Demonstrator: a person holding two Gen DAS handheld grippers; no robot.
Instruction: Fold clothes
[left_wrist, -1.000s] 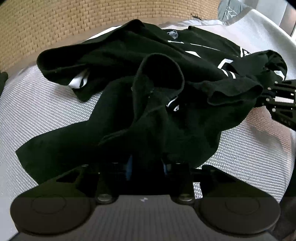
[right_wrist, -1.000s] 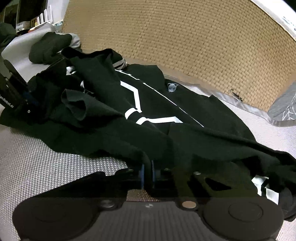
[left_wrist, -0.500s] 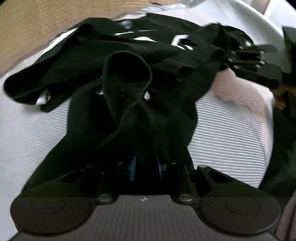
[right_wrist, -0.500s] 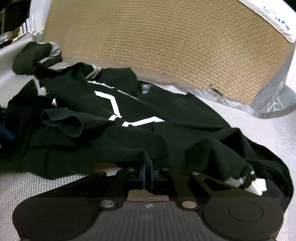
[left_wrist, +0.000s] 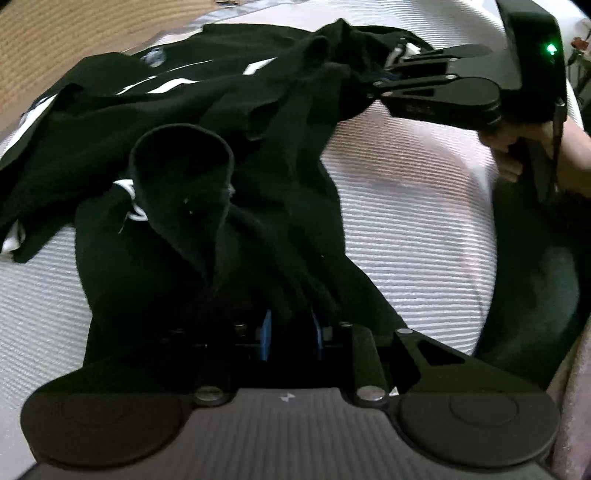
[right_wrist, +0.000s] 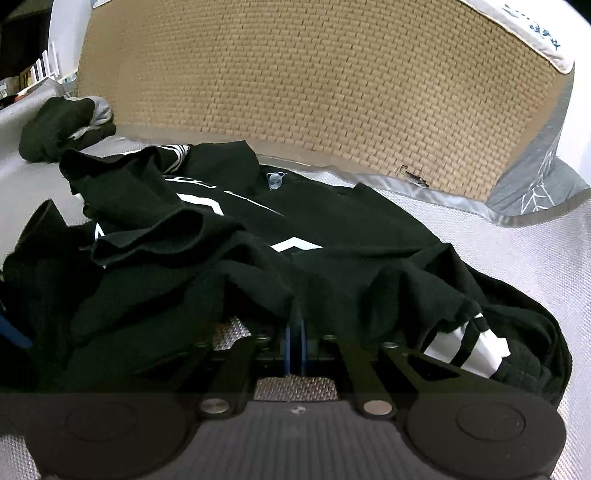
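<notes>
Black garment (left_wrist: 229, 155) bunched on bed | left gripper (left_wrist: 290, 334) jaws clamped on it | right gripper (right_wrist: 294, 345) likewise

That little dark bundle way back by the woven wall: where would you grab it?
Pinch the dark bundle at its raised, rumpled top, coming down from above. It lies loosely heaped and apart from the black shirt, with the woven wall close behind, so the top looks freest.

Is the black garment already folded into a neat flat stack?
No, the black garment lies crumpled in loose bunches on the white mat.
</notes>
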